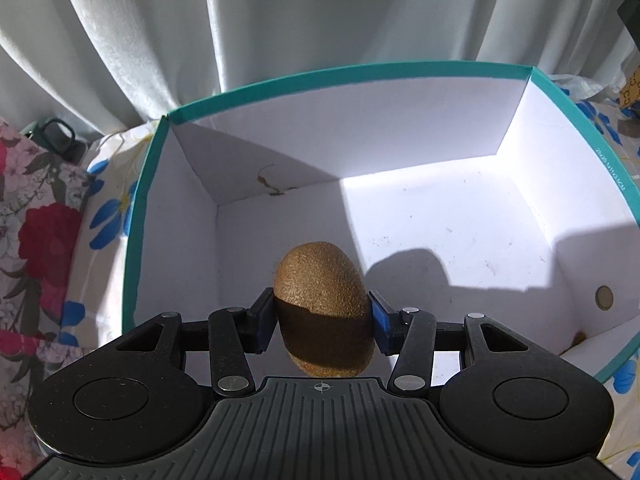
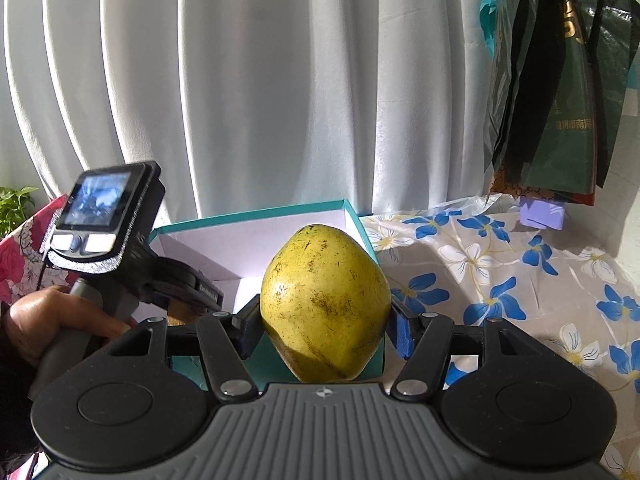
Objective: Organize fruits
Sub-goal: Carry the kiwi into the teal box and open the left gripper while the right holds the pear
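The left gripper (image 1: 322, 316) holds a brown, fuzzy, egg-shaped kiwi fruit (image 1: 322, 300) clamped between its two blue-padded fingers (image 1: 380, 320). The pads press on the fruit's left and right flanks near its middle; its long axis runs away from the gripper body, tilted slightly. The upper half of the fruit is sunlit; the lower half lies in the shadow of the tool.

Directly ahead of and below the left gripper stands an open rectangular cardboard box with a teal outer rim and white inner walls (image 1: 360, 70). The kiwi fruit hangs over the box interior, apart from the floor, and casts a shadow on the sunlit floor to its right. The floor carries small marks and one brown stain near the far left corner. Left of the box lies a cloth printed with red and pink flowers (image 1: 36, 240). A white pleated curtain (image 1: 280, 12) hangs behind the box.

The right gripper (image 2: 326, 328) holds a yellow, speckled, pear-shaped fruit (image 2: 326, 304) gripped between its padded fingers (image 2: 402, 332), the pads bearing on both flanks.

Beyond this fruit stands the same box, and the left gripper, with a small lit screen on its rear, points down into it at the left. A hand (image 2: 44, 324) grasps its grey handle. Right of the right gripper, the table is covered by a cloth printed with blue and white flowers (image 2: 520, 272). Dark green plastic bags (image 2: 560, 80) hang at upper right, in front of the curtain.
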`<action>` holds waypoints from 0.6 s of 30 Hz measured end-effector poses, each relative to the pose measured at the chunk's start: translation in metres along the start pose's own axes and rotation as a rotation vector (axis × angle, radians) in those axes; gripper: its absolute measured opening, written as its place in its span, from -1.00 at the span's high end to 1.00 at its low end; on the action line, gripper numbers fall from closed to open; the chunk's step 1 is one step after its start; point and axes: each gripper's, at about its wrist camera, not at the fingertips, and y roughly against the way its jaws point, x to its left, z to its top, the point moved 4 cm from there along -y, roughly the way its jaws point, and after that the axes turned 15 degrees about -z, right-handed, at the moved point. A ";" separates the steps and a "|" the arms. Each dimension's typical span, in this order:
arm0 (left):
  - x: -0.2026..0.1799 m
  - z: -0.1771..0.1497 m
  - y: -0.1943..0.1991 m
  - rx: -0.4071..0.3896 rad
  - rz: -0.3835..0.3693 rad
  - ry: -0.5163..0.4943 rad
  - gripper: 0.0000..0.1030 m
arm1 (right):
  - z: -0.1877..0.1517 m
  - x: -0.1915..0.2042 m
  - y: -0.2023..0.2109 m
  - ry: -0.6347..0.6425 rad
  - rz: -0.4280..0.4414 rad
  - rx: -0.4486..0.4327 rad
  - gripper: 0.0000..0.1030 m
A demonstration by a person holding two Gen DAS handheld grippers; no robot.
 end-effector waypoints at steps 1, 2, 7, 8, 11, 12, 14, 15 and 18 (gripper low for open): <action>0.001 -0.001 -0.003 0.011 0.003 0.004 -0.02 | 0.000 -0.001 0.000 -0.004 -0.002 -0.001 -0.20; 0.002 -0.001 -0.006 0.024 0.004 0.011 -0.02 | 0.000 -0.001 0.001 -0.007 -0.005 -0.001 -0.20; 0.005 -0.002 -0.010 0.060 0.000 0.037 -0.02 | 0.000 -0.001 0.005 -0.007 -0.013 0.000 -0.20; 0.005 -0.002 -0.010 0.065 0.002 0.041 -0.03 | 0.000 -0.001 0.006 -0.007 -0.014 -0.001 -0.20; 0.006 -0.001 -0.011 0.074 -0.003 0.053 -0.03 | 0.001 0.000 0.009 -0.006 -0.015 -0.005 -0.20; 0.007 -0.002 -0.011 0.078 -0.005 0.059 -0.04 | 0.001 0.000 0.010 -0.003 -0.016 -0.006 -0.20; 0.007 -0.001 -0.011 0.082 -0.007 0.061 -0.04 | 0.002 0.000 0.010 -0.005 -0.016 -0.007 -0.20; 0.006 -0.001 -0.010 0.074 -0.004 0.059 -0.04 | 0.002 0.000 0.010 -0.003 -0.016 -0.006 -0.20; 0.004 0.002 -0.007 0.053 0.006 0.047 -0.24 | 0.002 0.000 0.009 -0.003 -0.015 -0.006 -0.20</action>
